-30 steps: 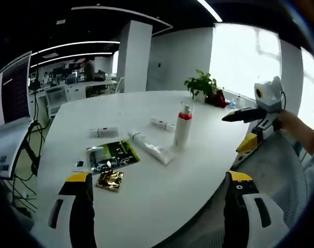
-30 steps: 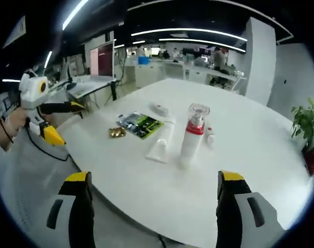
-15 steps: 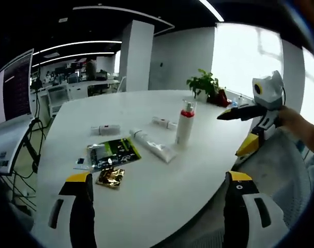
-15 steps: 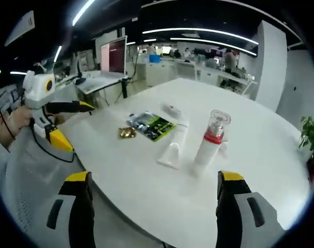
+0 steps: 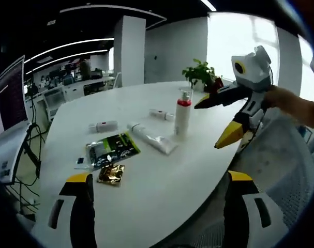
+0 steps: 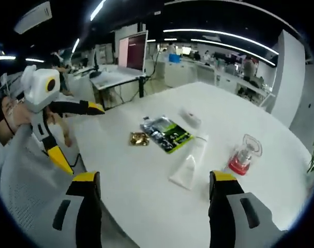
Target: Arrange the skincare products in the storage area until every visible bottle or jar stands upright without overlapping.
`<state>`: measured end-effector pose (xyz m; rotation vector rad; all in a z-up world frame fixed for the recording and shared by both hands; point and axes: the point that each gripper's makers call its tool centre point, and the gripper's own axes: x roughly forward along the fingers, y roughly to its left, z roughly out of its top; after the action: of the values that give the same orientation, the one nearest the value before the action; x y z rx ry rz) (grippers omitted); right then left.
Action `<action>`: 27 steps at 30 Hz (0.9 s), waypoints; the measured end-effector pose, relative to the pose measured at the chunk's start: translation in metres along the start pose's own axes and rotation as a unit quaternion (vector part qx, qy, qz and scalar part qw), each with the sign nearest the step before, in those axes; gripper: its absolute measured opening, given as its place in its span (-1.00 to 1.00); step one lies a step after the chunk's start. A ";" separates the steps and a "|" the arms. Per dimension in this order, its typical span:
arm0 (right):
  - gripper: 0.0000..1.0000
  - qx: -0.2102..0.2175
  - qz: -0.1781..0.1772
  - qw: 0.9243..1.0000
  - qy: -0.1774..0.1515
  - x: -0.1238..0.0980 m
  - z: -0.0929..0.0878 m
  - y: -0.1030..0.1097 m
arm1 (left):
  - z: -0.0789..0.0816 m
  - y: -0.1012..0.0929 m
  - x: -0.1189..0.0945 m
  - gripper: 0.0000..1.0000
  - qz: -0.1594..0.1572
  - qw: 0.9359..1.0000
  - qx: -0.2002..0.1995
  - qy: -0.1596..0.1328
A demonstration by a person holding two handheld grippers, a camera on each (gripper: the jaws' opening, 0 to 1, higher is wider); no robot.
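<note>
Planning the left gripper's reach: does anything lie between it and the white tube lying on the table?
Nothing tall, but the green sachet and gold sachet lie flat on the table before the white tube.

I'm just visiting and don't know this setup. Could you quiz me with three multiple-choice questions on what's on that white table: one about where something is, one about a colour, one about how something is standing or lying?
1. Where does the small gold packet lie?
A. Beside the green-and-black sachet
B. On top of the pump bottle
C. Under the potted plant

2. What colour is the band below the pump bottle's clear cap?
A. Blue
B. Red
C. Green

3. How is the large white tube placed?
A. Standing on its cap
B. Lying flat on the table
C. Held in a tool

Answers:
1. A: the gold packet sits just next to the green-and-black sachet.
2. B: the pump bottle has a red collar under its clear cap.
3. B: the white tube lies flat on the table, and both tools' jaws are open and empty.
</note>
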<state>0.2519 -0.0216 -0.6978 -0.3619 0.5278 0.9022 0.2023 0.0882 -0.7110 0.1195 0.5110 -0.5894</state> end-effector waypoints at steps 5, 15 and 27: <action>0.51 -0.007 -0.014 1.000 -0.021 0.017 0.014 -0.013 | 0.000 0.003 0.000 0.99 0.004 1.000 0.004 -0.001; 0.29 -0.001 -0.033 0.999 -0.004 0.053 0.004 -0.032 | -0.005 0.009 0.001 0.99 0.017 1.000 0.015 0.008; -0.04 0.023 -0.089 0.996 0.011 0.092 -0.011 -0.058 | -0.004 0.006 0.001 0.98 0.013 1.000 0.018 0.008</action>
<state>0.3428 -0.0014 -0.7549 -0.3713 0.5272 0.7134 0.2044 0.0939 -0.7151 0.1645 0.5143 -0.5718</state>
